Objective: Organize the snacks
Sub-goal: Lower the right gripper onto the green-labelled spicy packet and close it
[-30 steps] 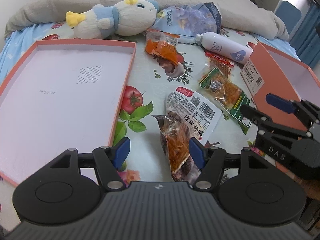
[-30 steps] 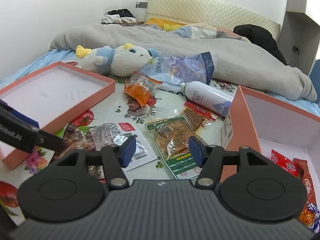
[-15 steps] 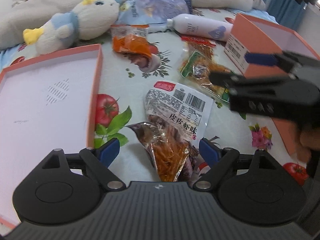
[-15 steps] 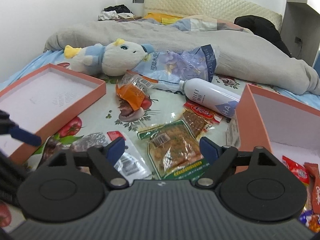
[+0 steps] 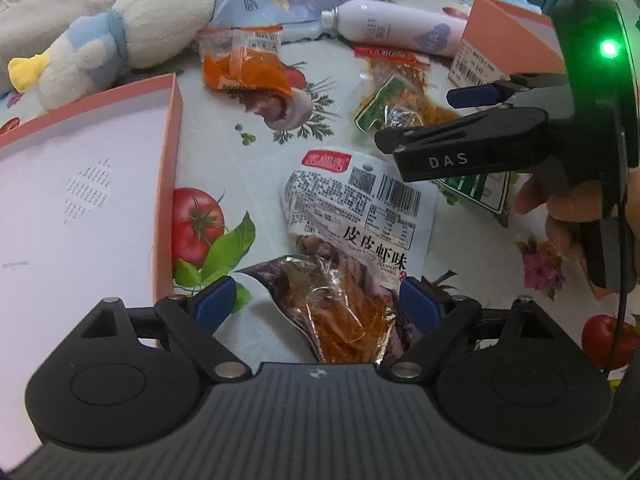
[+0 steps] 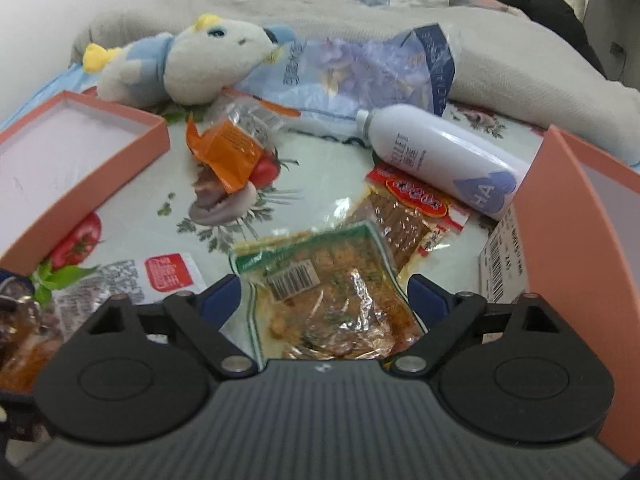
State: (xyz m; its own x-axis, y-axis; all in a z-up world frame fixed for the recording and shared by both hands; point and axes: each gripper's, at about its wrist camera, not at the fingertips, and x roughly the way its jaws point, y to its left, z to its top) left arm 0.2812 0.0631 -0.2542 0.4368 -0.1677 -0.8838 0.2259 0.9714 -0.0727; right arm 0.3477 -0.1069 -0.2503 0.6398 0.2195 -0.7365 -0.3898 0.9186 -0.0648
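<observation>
On bed: four snack packets loose. Left claw apart, straddling shrimp packet; right claw apart, straddling green-edged packet. Sorting barely begun.

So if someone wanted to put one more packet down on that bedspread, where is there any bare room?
The barest patch is the printed cloth between the pink lid and the shrimp-flavour packet, below the orange packet. The lid's white inside also shows bare. It is crowded on the right: the green-edged packet, red-labelled strip packet and white bottle lie bunched against the pink box.

four snack packs, two boxes, one bottle
</observation>
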